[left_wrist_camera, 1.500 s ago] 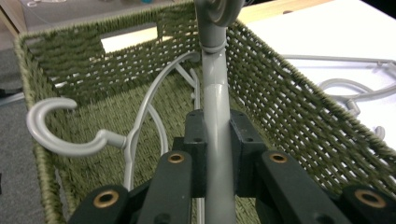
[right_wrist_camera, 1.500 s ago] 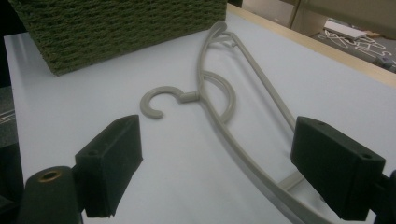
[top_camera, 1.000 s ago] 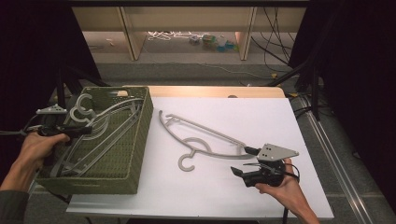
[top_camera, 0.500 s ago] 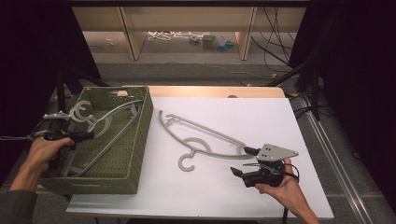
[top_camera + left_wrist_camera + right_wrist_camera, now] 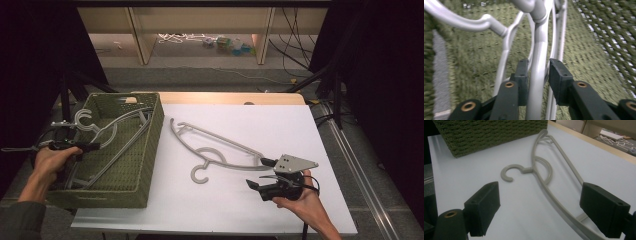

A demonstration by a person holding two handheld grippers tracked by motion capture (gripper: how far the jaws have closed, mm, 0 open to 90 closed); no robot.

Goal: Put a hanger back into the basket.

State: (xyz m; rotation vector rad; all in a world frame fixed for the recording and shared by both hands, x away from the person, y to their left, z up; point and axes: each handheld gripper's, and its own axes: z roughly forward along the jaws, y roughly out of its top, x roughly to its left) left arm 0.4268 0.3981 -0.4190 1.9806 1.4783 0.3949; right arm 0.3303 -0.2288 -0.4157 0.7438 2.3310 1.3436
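Note:
A grey plastic hanger (image 5: pixel 220 150) lies flat on the white table, hook toward me. My right gripper (image 5: pixel 257 173) rests at the hanger's right end, open. In the right gripper view the jaws of that gripper (image 5: pixel 539 207) stand wide apart, with the hanger (image 5: pixel 544 177) running in beside the right one. My left gripper (image 5: pixel 75 146) is over the left rim of the green woven basket (image 5: pixel 150 145). In the left gripper view this gripper (image 5: pixel 537 67) is shut on the bar of a grey hanger (image 5: pixel 537 45), above other hangers in the basket (image 5: pixel 599 37).
The basket (image 5: pixel 486 132) sits on the table's left side and hangs over its edge. White tabletop (image 5: pixel 280 125) stretches behind and to the right of the loose hanger. Dark stands and cables flank the table, and shelves stand beyond it.
My left gripper has moved nearer to me along the basket's left side, bringing its hanger lower. The right gripper and the table hanger have stayed still.

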